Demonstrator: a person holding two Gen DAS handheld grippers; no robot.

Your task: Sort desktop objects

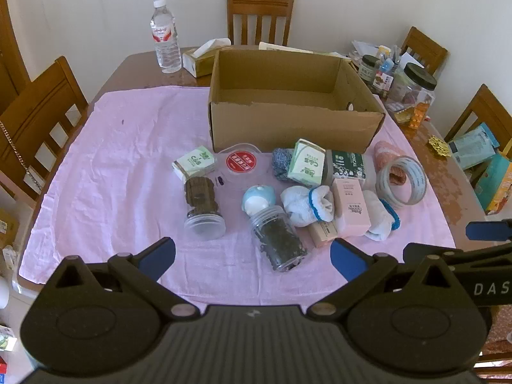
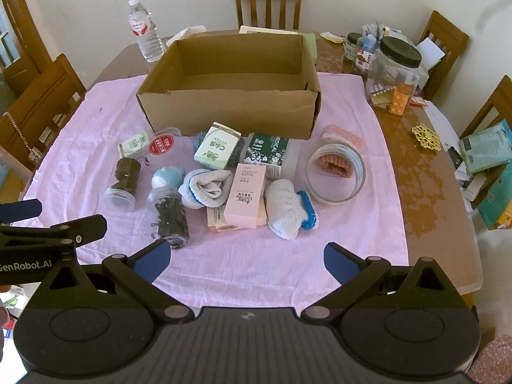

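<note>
An empty cardboard box [image 1: 288, 118] [image 2: 230, 108] stands at the back of a pink cloth [image 1: 121, 172] [image 2: 249, 256]. In front of it lies a cluster of small things: two clear jars [image 1: 278, 240] [image 2: 169, 214], green-white packets [image 1: 195, 161] [image 2: 217, 148], a pink carton [image 1: 350, 206] [image 2: 244, 195], rolled white socks [image 1: 304, 204] [image 2: 286, 208], a tape roll [image 1: 401, 180] [image 2: 336, 176] and a red-lidded tub [image 1: 240, 161]. My left gripper [image 1: 252, 257] hovers open over the cloth's near edge, nothing between its fingers. My right gripper [image 2: 248, 260] is open too, just right of it.
Wooden chairs [image 1: 259, 16] ring the brown table. A water bottle [image 1: 164, 36] and tissue box [image 1: 200, 57] stand at the back left. Lidded jars and bottles [image 2: 395, 70] crowd the back right corner. Packets [image 2: 486, 147] lie at the right edge.
</note>
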